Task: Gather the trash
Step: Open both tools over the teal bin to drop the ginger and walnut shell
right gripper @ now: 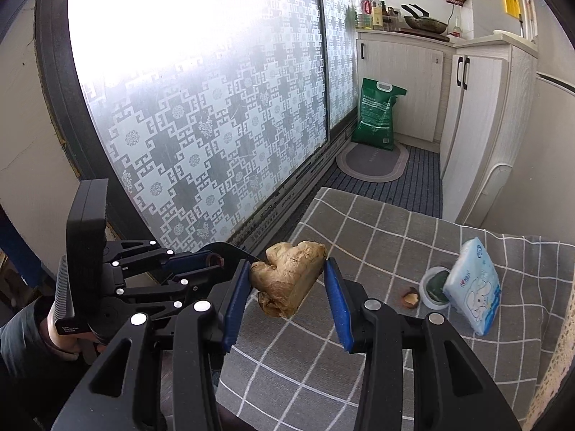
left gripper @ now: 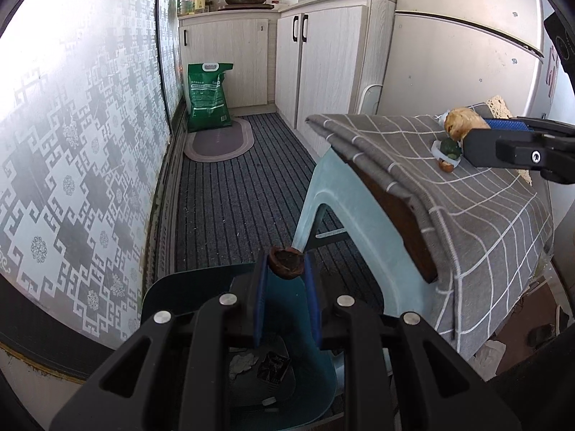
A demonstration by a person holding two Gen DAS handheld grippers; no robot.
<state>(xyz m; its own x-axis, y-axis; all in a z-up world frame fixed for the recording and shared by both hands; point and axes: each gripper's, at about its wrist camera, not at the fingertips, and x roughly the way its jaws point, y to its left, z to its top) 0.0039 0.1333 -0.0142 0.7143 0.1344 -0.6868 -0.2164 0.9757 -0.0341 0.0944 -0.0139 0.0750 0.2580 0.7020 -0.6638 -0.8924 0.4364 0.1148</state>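
We've got two bits of trash in hand at once. Our left gripper [left gripper: 285, 273] is pinched narrow on a small brown shell piece [left gripper: 286, 263] at the pad tips, w/ the teal bin [left gripper: 312, 355] directly below and slightly nearer us than the shell; paper scraps already lie at the bottom. So for that side the drop looks almost straight down, maybe a touch back toward us. Our right gripper [right gripper: 287, 280] carries a tan ginger-like lump [right gripper: 288, 277], jaws fairly wide, pads touching its left and upper-right ends; its long axis runs roughly across the jaws. It hangs over the checked cloth [right gripper: 377, 237] near the cloth's left edge, and the bin sits off to its left and lower, beside the left gripper, so the right has to travel leftward past the table edge. Left is clearly nearer the bin, prob. drops first. Still on the cloth: another shell bit [right gripper: 410, 297], a white lid w/ green stuff [right gripper: 433, 287], a tissue pack [right gripper: 474, 287].
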